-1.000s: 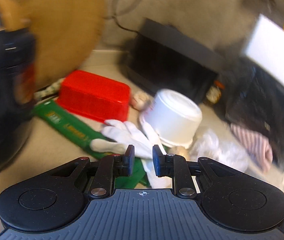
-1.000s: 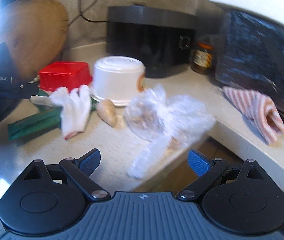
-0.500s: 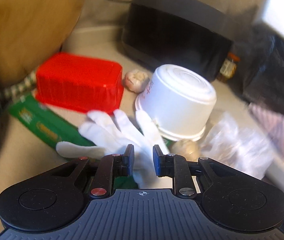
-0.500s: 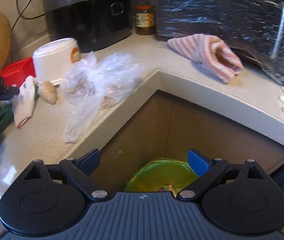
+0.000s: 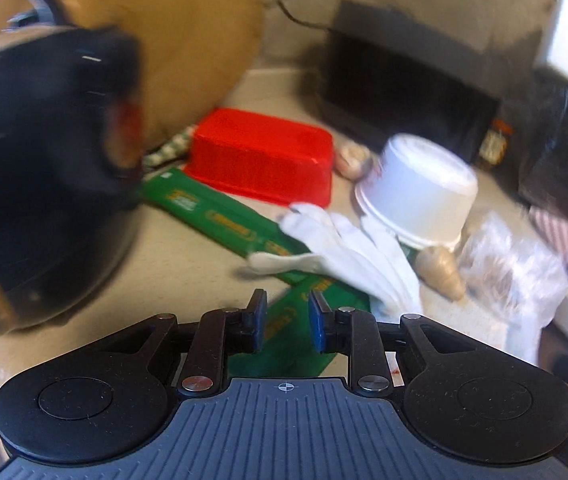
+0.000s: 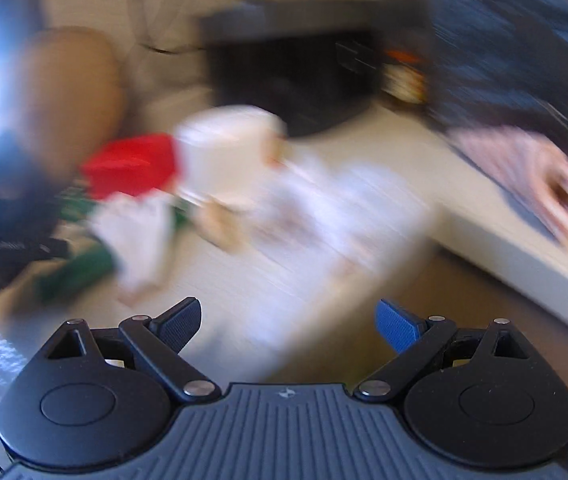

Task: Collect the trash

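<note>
Directly at twelve o'clock beneath my left gripper (image 5: 284, 326), jaws opening and empty, lies the flat green paper wrapper (image 5: 220, 216), long axis toward ten o'clock; my right gripper (image 6: 288, 326) gapes wide, empty.

Right wrist view: countertop (image 6: 244, 272) clutter motion-blurred

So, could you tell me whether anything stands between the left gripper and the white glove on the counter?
Nothing visible blocks it. The left gripper, its jaws opening and nothing gripped, sits over the green packet; the white glove lies just ahead on that packet, uncovered, with the white bowl behind it.
</note>
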